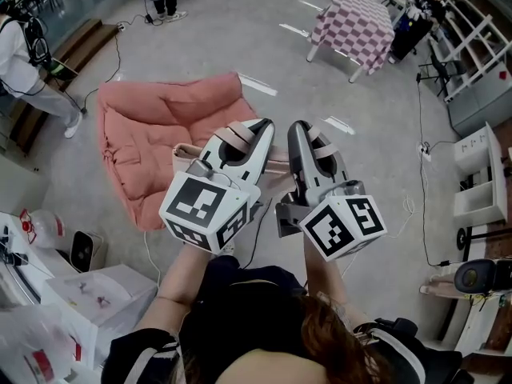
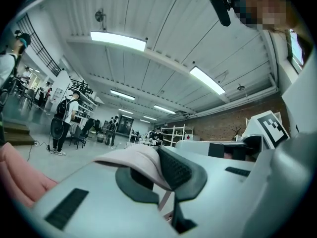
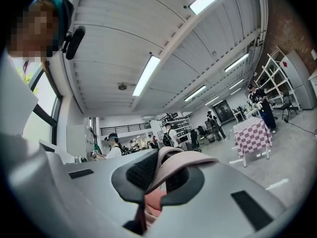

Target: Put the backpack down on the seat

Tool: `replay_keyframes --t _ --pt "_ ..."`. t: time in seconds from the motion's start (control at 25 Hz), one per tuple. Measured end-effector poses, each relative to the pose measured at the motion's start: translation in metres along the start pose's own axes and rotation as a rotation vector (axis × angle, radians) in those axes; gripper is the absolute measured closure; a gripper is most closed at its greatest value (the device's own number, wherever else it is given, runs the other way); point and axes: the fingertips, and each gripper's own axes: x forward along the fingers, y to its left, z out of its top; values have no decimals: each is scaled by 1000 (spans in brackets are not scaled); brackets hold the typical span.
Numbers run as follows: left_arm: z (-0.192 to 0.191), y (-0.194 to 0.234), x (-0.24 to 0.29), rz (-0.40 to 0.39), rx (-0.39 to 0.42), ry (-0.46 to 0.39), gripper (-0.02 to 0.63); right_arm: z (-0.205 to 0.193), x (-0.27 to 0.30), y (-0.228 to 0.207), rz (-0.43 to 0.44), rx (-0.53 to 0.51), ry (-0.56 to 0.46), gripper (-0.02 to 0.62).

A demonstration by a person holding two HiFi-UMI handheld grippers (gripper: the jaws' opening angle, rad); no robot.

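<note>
The left gripper (image 2: 157,168) and right gripper (image 3: 163,176) each pinch a soft pink strap (image 1: 237,134) tight, so the mostly hidden backpack (image 1: 186,155), probably light, hangs limp beside the seat (image 1: 156,122).

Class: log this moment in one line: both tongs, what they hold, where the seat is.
left tongs: shut on left backpack strap | right tongs: shut on right backpack strap | pink seat: on floor ahead

A big open lab hall. Bare concrete floor (image 1: 240,46), strip lights (image 2: 118,40) under a ribbed ceiling (image 2: 168,14), a brick wall (image 2: 220,128), white shelving (image 1: 478,32) at the edge, loose cables (image 1: 118,54).
</note>
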Motion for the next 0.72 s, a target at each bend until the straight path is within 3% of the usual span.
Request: replay_keyframes --t 0.36,0.72 --pt "2 44 0 0 20 -13 588 -13 40 11 34 43 -18 554" --pt "5 65 -1 -34 15 -19 588 -18 62 16 14 39 -27 554"
